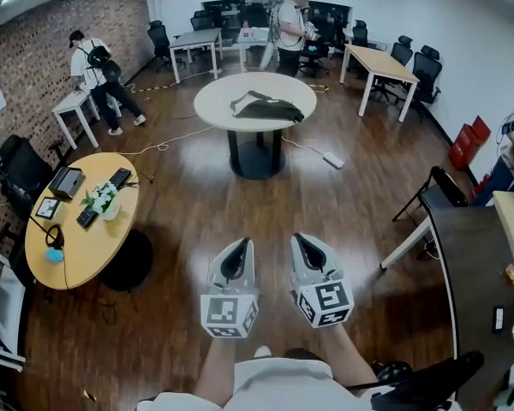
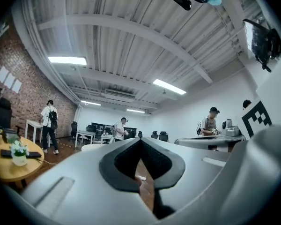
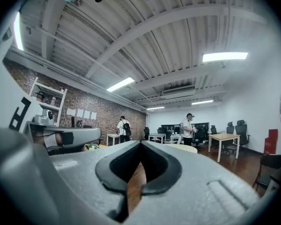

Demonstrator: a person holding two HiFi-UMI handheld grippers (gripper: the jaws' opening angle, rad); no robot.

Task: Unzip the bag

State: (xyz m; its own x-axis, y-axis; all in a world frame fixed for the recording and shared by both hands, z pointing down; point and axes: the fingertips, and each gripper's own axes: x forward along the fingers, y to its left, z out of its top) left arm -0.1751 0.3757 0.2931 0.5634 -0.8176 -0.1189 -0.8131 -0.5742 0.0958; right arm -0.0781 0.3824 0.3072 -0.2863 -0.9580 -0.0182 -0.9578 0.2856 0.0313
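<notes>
A dark bag (image 1: pixel 267 107) lies flat on a round white table (image 1: pixel 214 101) far ahead in the head view, across the wooden floor. My left gripper (image 1: pixel 240 241) and right gripper (image 1: pixel 301 238) are held side by side low in that view, well short of the table, both shut with nothing between the jaws. In the left gripper view the left gripper (image 2: pixel 140 141) points level at the room, with the white table's edge (image 2: pixel 91 147) just above its body. In the right gripper view the right gripper (image 3: pixel 140 143) points the same way, with the table (image 3: pixel 180 147) beyond.
A round wooden table (image 1: pixel 86 242) with a keyboard, tablet and flowers stands at the left. A dark desk (image 1: pixel 475 272) stands at the right. A white power strip (image 1: pixel 332 159) with a cable lies on the floor by the white table. Two people (image 1: pixel 291 32) stand at the back.
</notes>
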